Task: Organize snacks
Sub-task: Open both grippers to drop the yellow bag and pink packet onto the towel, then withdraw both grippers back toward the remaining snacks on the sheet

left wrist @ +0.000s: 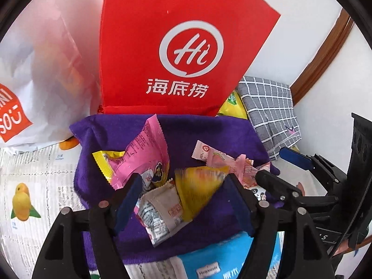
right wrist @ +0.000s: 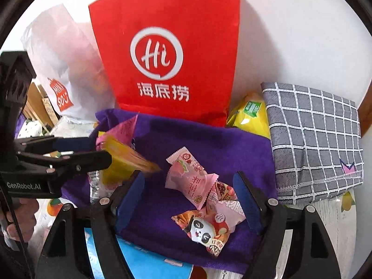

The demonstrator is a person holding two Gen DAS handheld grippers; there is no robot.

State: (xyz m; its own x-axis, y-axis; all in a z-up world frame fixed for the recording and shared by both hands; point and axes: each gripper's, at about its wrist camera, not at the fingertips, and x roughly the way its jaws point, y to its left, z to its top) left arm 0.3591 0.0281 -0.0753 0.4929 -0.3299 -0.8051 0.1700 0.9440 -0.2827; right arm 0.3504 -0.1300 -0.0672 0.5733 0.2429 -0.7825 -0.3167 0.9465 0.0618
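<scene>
Left wrist: both claws [left wrist: 183,195] [right wrist: 188,197] angled down, jaws wide over snack packets [right wrist: 200,186] on purple cloth [right wrist: 209,144], nothing gripped.

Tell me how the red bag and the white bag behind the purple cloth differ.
The red bag is opaque, stiff and upright, with a white round "Hi" logo and white characters. The white bag is thin, translucent and crumpled, with a small red label near its base. The red bag stands right behind the purple cloth; the white bag sits off to its left. Both stand against the white wall.
</scene>
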